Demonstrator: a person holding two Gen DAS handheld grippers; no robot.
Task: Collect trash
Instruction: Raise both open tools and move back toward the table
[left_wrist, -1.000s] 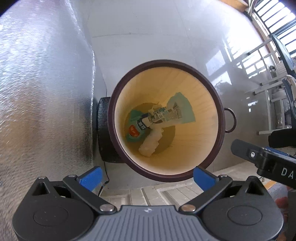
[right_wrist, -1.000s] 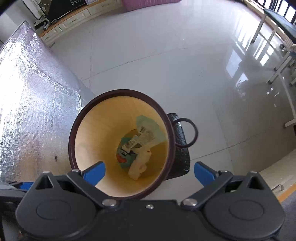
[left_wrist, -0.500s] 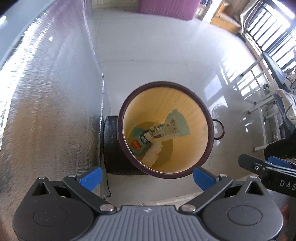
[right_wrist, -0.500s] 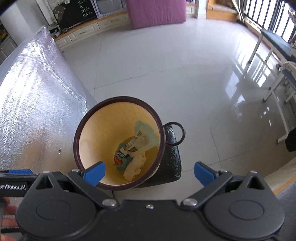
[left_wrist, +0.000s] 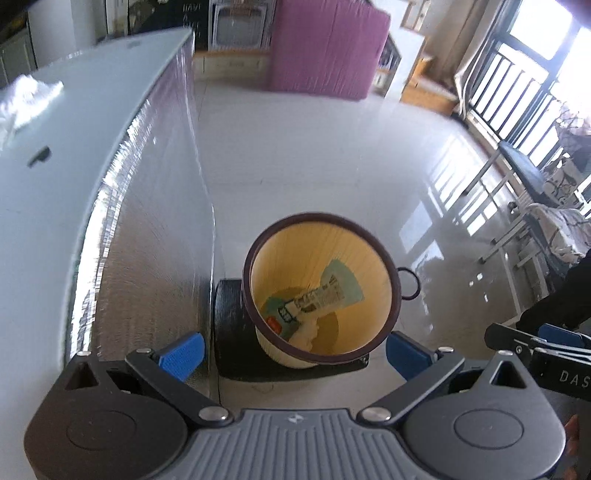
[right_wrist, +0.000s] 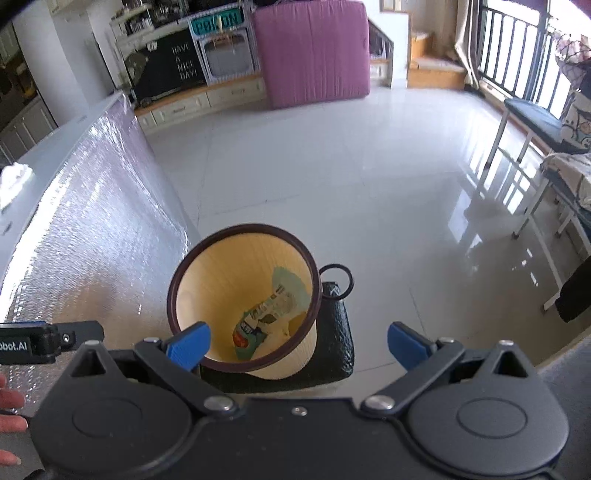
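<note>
A yellow waste bin with a dark brown rim (left_wrist: 258, 243) (right_wrist: 173, 284) stands on the floor beside the table. Inside it lie a teal printed wrapper (left_wrist: 325, 291) (right_wrist: 275, 306) and a crumpled white tissue (left_wrist: 306, 332). My left gripper (left_wrist: 295, 350) hangs open high above the bin with nothing between its blue fingers. My right gripper (right_wrist: 299, 341) is also open and empty, above the bin's near edge. On the table top at the far left lies a crumpled white tissue (left_wrist: 26, 99) (right_wrist: 13, 181).
A table with a silver foil-covered side (left_wrist: 140, 221) (right_wrist: 92, 229) fills the left. The bin rests against a black block (left_wrist: 236, 332) (right_wrist: 336, 339) with a ring handle (right_wrist: 336, 282). A pink mattress (right_wrist: 314, 51), cabinets and metal-framed benches (right_wrist: 535, 122) stand farther off on the glossy white floor.
Both grippers have risen and tilted up, so the bin looks smaller and lower. The table top, its tissue and the far room have come into view. The bin's contents are unchanged.
</note>
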